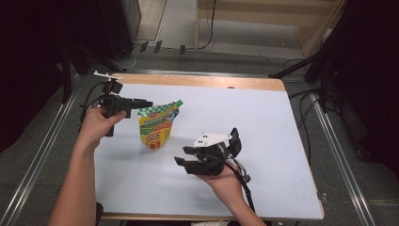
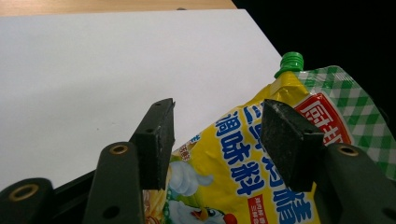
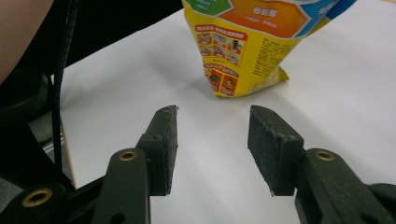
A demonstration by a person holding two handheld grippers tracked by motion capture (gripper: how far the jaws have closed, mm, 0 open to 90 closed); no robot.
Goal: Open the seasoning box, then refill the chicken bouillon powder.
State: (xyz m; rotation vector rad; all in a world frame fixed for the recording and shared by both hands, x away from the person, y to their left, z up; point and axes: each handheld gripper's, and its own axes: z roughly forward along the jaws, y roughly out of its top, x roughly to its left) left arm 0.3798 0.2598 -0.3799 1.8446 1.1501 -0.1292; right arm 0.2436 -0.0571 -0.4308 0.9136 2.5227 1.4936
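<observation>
A yellow spouted pouch [image 1: 157,125] with a green cap [image 1: 179,101] and a green checked top stands upright on the white table sheet [image 1: 263,122]. My left gripper [image 1: 147,103] is level at the pouch's upper left corner. In the left gripper view its jaws [image 2: 217,135] stand apart on either side of the pouch [image 2: 243,158], whose cap [image 2: 290,61] points up at the right; the pads do not press on it. To the pouch's right, my right gripper [image 1: 181,155] points at its lower half. Its jaws [image 3: 212,140] are open and hold nothing, with the pouch [image 3: 247,46] a short way ahead.
The sheet lies on a wooden table whose bare strip [image 1: 202,81] shows along the far edge. Metal rails [image 1: 336,155] run down both sides. Cables [image 1: 155,47] lie on the floor beyond the table, and dark equipment stands at both far corners.
</observation>
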